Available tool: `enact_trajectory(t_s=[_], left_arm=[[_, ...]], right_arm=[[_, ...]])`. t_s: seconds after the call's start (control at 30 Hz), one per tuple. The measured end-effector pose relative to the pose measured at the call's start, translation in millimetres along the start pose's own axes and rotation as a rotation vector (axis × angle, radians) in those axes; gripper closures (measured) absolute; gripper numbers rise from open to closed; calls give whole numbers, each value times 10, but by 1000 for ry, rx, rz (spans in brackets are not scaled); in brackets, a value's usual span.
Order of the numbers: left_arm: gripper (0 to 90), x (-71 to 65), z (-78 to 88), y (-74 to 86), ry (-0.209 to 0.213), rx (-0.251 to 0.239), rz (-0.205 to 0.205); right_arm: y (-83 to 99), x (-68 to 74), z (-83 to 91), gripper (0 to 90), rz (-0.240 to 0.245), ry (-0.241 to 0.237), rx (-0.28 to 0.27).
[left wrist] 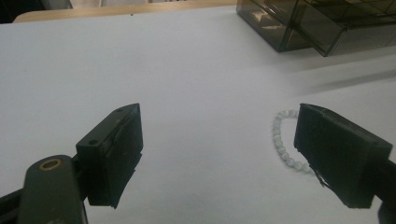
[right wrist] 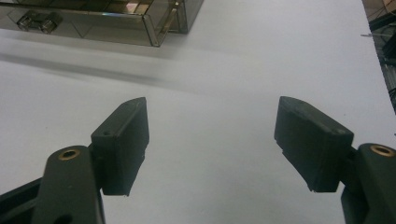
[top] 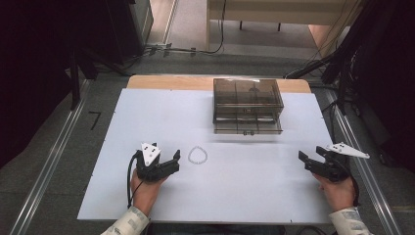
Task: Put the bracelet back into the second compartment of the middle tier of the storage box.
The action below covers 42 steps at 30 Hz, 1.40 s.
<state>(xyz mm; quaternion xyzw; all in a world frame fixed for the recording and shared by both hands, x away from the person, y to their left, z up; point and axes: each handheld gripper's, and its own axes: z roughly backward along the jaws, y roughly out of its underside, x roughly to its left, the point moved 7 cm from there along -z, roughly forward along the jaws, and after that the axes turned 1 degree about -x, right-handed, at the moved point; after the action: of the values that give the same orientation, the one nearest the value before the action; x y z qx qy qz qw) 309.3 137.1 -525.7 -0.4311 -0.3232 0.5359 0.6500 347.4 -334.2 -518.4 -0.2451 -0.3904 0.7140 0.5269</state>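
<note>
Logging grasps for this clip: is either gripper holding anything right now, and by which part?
Nothing is held. The left gripper stands open beside the bead bracelet, not touching it; the right gripper is open over bare table.

A small bracelet of pale, whitish beads (top: 197, 155) lies flat in a closed loop, just below the high view's centre.
</note>
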Motion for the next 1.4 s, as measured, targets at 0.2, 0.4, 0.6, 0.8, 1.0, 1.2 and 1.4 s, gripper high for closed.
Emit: enact_trajectory(t_s=[0.2, 0.4, 0.6, 0.8, 1.0, 1.2, 1.4], left_arm=[[166, 11, 20, -19, -12, -9, -1], [166, 48, 26, -26, -29, -12, 5], [168, 59, 25, -29, -37, -11, 5], [169, 78, 22, -31, -47, -11, 5], [176, 155, 26, -39, -71, -11, 17], [195, 153, 21, -36, -64, -5, 16], [201, 146, 15, -44, -60, -3, 19]], right_arm=[[-1, 15, 0, 245, 10, -6, 0], [-14, 3, 13, 245, 5, -4, -9], [-12, 3, 12, 243, 8, -4, -10], [-9, 5, 17, 244, 5, -4, -9], [-8, 6, 18, 243, 5, -5, -8], [-8, 9, 17, 243, 4, -5, -8], [-11, 6, 21, 243, 1, -5, -10]])
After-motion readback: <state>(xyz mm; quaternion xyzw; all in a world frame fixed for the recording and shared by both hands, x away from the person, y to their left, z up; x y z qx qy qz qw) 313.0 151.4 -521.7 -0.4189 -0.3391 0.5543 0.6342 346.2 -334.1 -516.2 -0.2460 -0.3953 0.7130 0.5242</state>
